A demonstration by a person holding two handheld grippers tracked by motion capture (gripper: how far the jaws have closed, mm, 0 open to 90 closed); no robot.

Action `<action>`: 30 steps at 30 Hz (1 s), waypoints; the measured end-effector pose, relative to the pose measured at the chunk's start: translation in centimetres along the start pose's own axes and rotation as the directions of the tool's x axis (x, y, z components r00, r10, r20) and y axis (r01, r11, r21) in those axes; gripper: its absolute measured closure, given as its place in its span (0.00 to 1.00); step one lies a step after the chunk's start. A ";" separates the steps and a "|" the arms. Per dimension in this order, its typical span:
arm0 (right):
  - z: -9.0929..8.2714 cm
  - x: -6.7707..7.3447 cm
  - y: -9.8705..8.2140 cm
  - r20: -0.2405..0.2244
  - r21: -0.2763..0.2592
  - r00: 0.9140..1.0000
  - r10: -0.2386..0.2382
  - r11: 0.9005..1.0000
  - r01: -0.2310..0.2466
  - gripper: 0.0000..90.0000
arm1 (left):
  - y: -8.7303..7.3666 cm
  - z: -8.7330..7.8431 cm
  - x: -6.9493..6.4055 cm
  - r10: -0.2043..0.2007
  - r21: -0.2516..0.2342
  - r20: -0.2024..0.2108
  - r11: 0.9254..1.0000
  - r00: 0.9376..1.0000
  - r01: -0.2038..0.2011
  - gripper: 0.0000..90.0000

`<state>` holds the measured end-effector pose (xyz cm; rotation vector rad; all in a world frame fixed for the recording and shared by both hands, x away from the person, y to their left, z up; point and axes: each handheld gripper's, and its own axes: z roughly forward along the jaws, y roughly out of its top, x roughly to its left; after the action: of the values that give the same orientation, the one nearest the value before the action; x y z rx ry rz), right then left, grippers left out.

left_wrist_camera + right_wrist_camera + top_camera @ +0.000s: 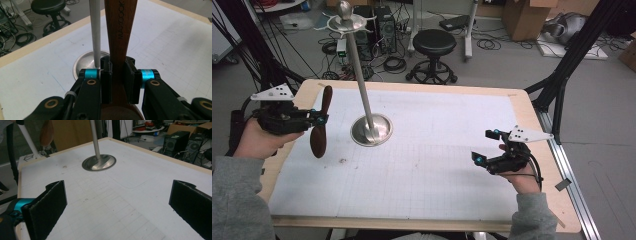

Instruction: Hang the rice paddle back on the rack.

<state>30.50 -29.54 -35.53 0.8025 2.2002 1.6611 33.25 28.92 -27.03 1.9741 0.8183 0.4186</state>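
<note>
1. I have the left gripper (318, 119) pinched on a wooden spoon (321, 125). In the left gripper view its pads (106, 82) press the handle from both sides, just above where the wood widens into the bowl.

2. The spoon is off the table (422, 165), held near the left edge. From the high view the handle points up and slightly away, and the dark bowl hangs below the jaws.

3. My reading of the step: the spoon is picked up and is being carried toward the metal utensil stand (371, 129), whose round base sits on the mat just to the spoon's right. The hooks at the head of the stand (346, 22) look like the place to hang it.

4. In the left gripper view the stand's pole (96, 32) rises just beside the spoon handle (120, 30); I cannot tell whether the two touch.

5. The next move calls for lifting the spoon higher and bringing its handle end up to a hook. I cannot see a hanging hole from here, so I would check the tip first.

6. The right gripper (489, 146) rests low at the right side of the table, well apart from the stand. Its jaws are spread wide with nothing between them, only bare mat.

7. The risk I see is knocking the pole and tipping the stand.
</note>
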 end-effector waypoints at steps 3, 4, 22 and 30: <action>0.0 0.0 0.0 -0.001 0.000 1.000 -0.002 1.000 0.002 0.00 | 0.5 -0.4 0.5 -0.008 -0.012 -0.002 1.000 1.000 0.008 0.86; 0.0 0.0 0.0 -0.002 -0.001 1.000 -0.005 1.000 0.005 0.00 | 0.7 -0.5 0.7 -0.011 -0.018 -0.001 1.000 1.000 0.011 0.86; -0.2 0.0 0.1 -0.001 -0.007 1.000 -0.003 1.000 0.003 0.00 | 4.0 -1.6 3.3 -0.028 -0.061 0.013 0.998 1.000 0.029 0.86; -0.2 0.0 0.1 -0.002 -0.011 1.000 -0.001 1.000 0.001 0.00 | 5.6 -2.0 3.8 -0.015 -0.089 0.013 0.996 1.000 0.016 0.86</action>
<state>30.44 -29.69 -35.34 0.7967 2.1905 1.6727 36.92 30.85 -21.34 1.8855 0.7936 0.4268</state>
